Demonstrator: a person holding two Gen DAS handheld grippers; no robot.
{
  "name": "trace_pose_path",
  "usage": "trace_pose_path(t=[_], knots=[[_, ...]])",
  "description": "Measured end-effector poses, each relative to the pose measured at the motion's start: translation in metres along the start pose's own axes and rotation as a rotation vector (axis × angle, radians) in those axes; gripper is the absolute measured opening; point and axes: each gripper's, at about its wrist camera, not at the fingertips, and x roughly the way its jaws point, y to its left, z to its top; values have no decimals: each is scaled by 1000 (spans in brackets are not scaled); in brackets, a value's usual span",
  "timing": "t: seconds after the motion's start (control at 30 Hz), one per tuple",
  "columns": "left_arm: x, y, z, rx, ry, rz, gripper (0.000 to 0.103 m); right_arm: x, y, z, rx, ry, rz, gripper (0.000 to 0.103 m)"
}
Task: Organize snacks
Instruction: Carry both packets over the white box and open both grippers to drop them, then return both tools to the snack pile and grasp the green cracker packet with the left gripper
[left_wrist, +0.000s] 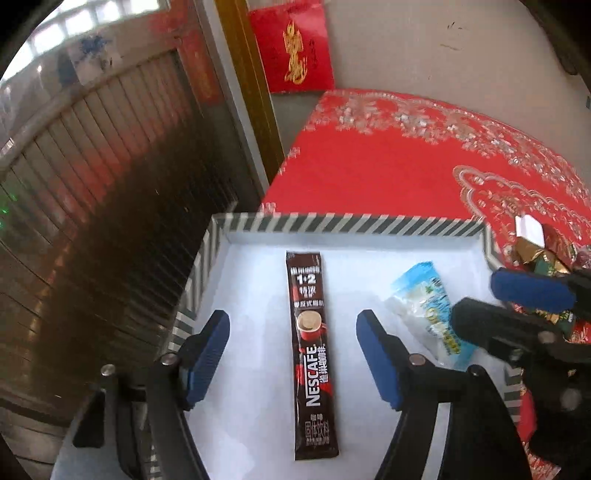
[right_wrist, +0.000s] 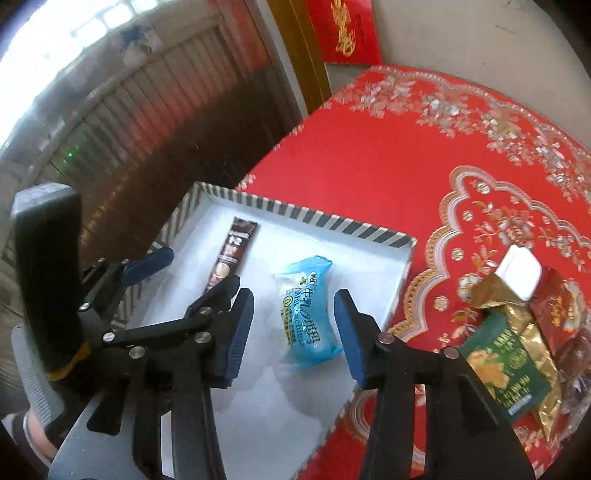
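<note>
Both tongs are standing spread: left tongs (left_wrist: 291, 354) straddling the coffee stick (left_wrist: 312, 354), right tongs (right_wrist: 293, 332) flanking the blue candy (right_wrist: 306, 314).

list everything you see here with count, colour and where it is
box: 1, white inside, striped rim, on the tablecloth
coffee stick: 1, dark brown and red, flat in the box
candy pack: 1, light blue, in the box beside the stick
loose snacks: several, green, gold, red, white, piled outside the box
tablecloth: 1, red with gold pattern
red bag: 1, by the wall
left tongs: open, astride the stick
right tongs: open, astride the candy
</note>
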Motion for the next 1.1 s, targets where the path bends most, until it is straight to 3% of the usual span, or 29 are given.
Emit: trace_pose_path(t=[0.1, 0.2, 0.4, 0.77, 1.1], knots=[[-22, -5, 6, -6, -50, -3, 75, -29, -3, -4, 2, -60, 3, 45], [-43, -16, 12, 2, -99, -15, 86, -57, -15, -12, 18, -108, -19, 45], [-58, -52, 22, 57, -118, -67, 86, -92, -49, -27, 73, -143, -74, 45], [-58, -121, 15, 139, -62, -123, 87, -134, -125, -69, 203, -140, -164, 45], [-59, -155, 12, 138, 1, -185, 87, -156, -179, -112, 281, -112, -217, 49]])
